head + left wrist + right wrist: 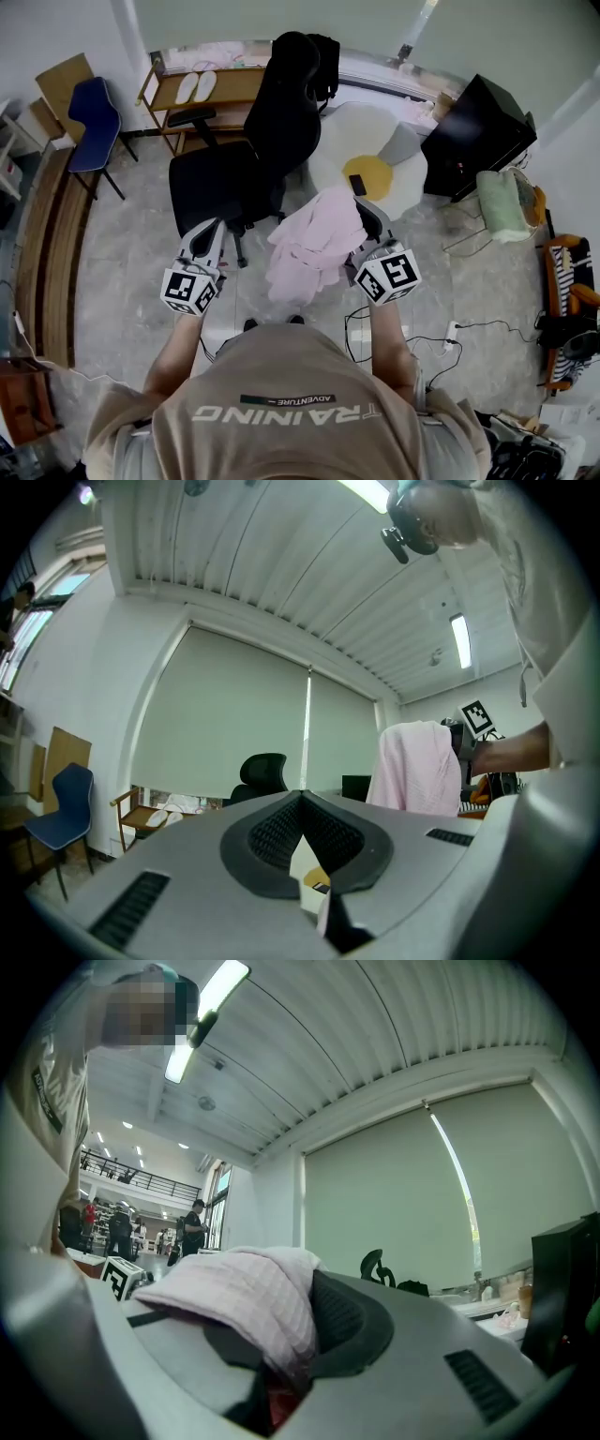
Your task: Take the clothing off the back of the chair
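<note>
Obs.: the pink clothing (314,246) is off the chair (272,122). It hangs in the air on the near side of the chair, between the two grippers and apart from the backrest.

Right gripper (307,1288): jaws pinched on a fold of the pink cloth, which drapes over the left jaw and runs down into the gap.

Left gripper (302,799): jaws pressed together at the tips, with nothing between them.

Key relation: the garment lies to the right of the left gripper, just beside it, and hangs from the right gripper's pinch. Its long axis runs downward from there. The right hand carries all of it, while the left is near but not touching. Judgement: the removal looks done; what is left is to carry the garment clear or set it down.

Unclear:
- In the head view the pinch is covered by the cloth itself.
- The lower hem bunches, and I cannot tell how far above the floor it hangs.
- A dark shape sits at the top of the chair back; I cannot tell whether it is a headrest or another garment.
</note>
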Available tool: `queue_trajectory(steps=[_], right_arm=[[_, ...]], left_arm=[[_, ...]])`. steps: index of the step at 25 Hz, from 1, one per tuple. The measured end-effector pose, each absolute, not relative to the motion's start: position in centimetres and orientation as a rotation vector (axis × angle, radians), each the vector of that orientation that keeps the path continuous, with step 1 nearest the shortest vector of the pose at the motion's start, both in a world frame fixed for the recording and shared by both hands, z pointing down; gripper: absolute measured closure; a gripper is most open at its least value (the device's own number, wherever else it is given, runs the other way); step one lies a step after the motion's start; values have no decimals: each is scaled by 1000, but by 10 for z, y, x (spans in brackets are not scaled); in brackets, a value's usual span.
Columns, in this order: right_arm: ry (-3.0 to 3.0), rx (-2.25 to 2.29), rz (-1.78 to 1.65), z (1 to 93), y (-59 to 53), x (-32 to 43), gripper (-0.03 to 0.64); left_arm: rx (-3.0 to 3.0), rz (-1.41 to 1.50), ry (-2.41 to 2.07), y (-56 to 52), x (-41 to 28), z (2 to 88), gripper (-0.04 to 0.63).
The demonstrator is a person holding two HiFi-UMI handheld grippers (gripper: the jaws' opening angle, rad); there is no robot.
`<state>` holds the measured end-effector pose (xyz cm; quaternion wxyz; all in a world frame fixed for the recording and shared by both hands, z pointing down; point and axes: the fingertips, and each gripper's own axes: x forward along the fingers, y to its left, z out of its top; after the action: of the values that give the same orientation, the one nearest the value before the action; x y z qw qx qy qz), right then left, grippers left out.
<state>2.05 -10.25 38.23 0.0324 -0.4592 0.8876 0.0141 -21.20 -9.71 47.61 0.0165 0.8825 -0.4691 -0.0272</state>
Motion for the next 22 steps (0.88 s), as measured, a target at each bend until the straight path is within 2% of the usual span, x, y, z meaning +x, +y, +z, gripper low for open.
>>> queue_trajectory(steps=[22], right_arm=[[2712,-1425,28,395,-83,29,535]], left_arm=[[2825,-19,-1421,-84,-201,465,583]])
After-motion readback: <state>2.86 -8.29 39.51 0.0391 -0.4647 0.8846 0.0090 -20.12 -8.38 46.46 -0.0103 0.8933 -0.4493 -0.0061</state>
